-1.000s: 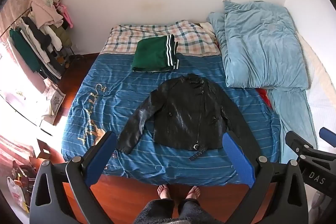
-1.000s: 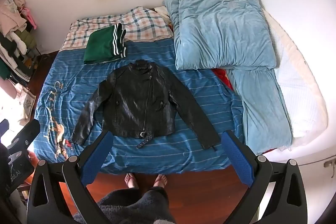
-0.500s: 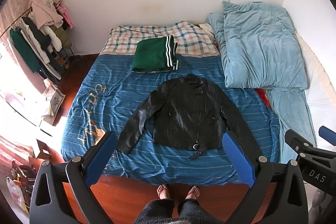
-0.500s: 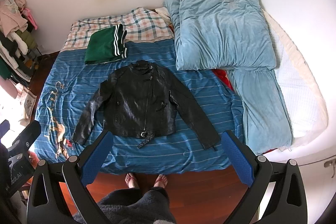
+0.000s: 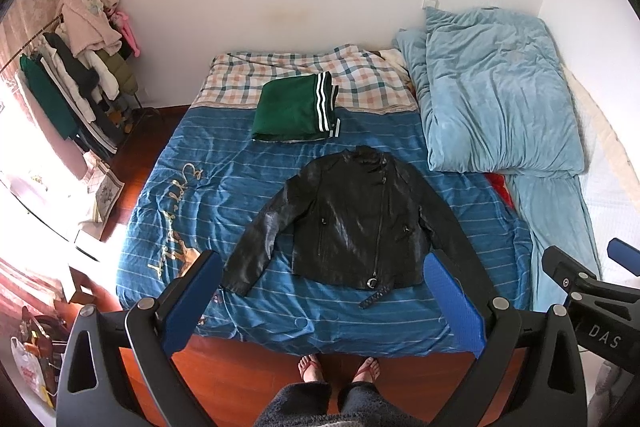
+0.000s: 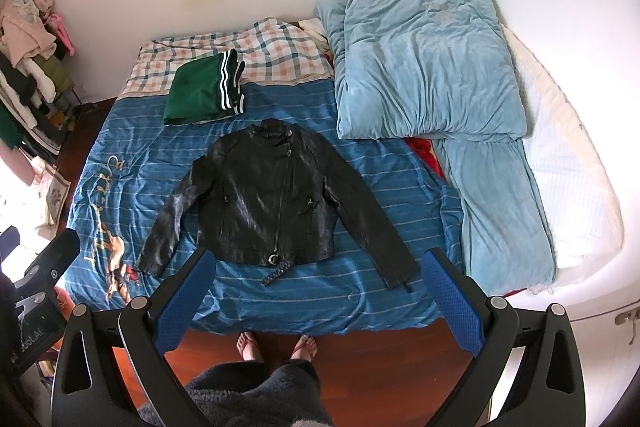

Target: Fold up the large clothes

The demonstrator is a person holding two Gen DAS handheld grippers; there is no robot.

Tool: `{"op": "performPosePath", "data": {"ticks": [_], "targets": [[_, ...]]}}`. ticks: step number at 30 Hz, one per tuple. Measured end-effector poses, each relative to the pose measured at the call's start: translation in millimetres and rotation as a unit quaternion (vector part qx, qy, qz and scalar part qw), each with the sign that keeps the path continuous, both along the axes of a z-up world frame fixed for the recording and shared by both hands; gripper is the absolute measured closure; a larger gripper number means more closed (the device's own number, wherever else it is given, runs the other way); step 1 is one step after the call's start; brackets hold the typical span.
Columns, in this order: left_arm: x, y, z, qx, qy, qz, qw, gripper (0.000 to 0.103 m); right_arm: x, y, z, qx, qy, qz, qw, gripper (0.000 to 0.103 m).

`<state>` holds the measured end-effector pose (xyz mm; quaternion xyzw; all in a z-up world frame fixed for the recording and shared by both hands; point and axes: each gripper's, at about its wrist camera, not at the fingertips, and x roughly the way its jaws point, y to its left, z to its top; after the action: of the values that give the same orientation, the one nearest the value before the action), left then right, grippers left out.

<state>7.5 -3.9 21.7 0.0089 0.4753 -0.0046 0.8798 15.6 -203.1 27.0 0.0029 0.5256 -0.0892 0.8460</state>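
Black leather jacket [image 5: 360, 219] lay spread flat on the blue striped bed [image 5: 224, 187], just before the folded green garment [image 5: 294, 109]. I held both tools [image 5: 320, 301] [image 6: 318, 297] wide, empty; slick sleeves might slip mid-fold.

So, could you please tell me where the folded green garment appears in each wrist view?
Left wrist view: the green garment lies just left of centre, upper middle, beyond the black jacket's collar.
Right wrist view: it sits farther left, upper left of the jacket.
Shared landmark: the plaid blanket under its far edge.
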Motion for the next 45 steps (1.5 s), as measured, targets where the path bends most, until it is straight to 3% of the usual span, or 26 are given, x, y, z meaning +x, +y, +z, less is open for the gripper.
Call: {"op": "performPosePath", "data": {"ticks": [45], "targets": [[-3.3, 3.4, 4.9, -0.002, -0.009, 0.000, 1.0000, 0.000, -3.6, 1.1, 6.8, 0.001, -0.007, 0.003, 1.000, 0.000]]}}
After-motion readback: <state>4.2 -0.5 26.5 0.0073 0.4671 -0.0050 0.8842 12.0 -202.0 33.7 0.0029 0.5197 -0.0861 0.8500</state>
